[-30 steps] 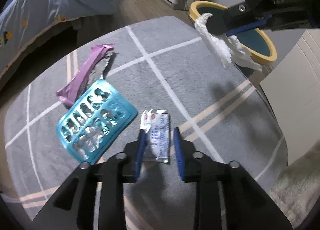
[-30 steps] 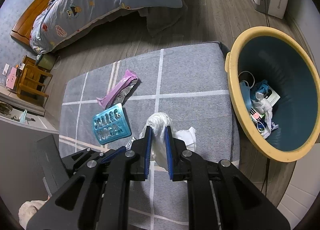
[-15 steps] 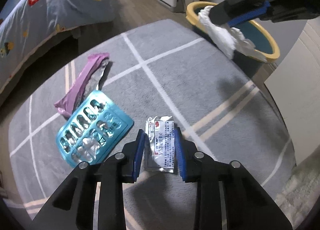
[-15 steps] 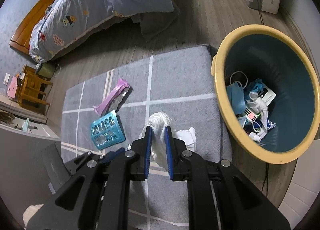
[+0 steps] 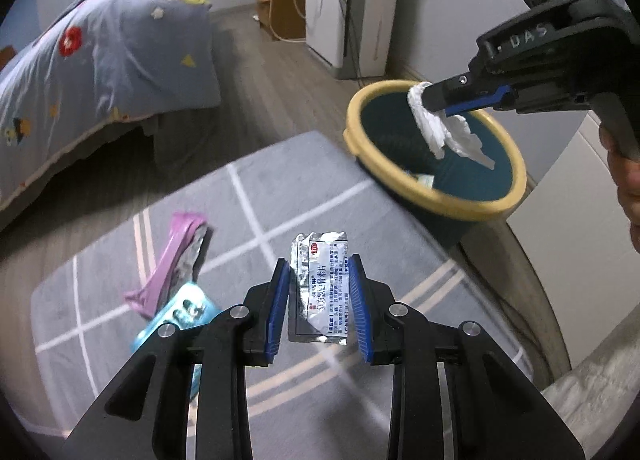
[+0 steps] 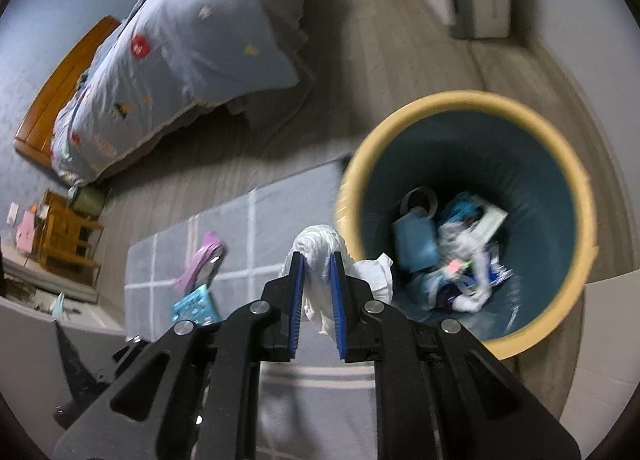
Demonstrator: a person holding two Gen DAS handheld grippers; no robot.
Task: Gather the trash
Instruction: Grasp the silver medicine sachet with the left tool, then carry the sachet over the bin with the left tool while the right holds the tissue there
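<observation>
Left gripper [image 5: 318,300]: pinching a foil sachet [image 5: 320,288], lifted off the grey rug [image 5: 248,187]. On the rug: teal blister pack [image 5: 176,320], purple wrapper [image 5: 172,260]. Right gripper [image 6: 316,300]: clamped on white tissue [image 6: 318,248], at the rim of the yellow-rimmed bin [image 6: 576,187].

The right claw [image 6: 316,292], black with blue pads, is clamped on a crumpled white tissue [image 6: 320,244] just beside the yellow rim of the round teal bin [image 6: 576,227], which holds mixed trash. Left of the bin, a grey rug with white lines [image 6: 240,227] carries a purple wrapper [image 6: 200,264] and a turquoise blister pack [image 6: 194,306].
</observation>
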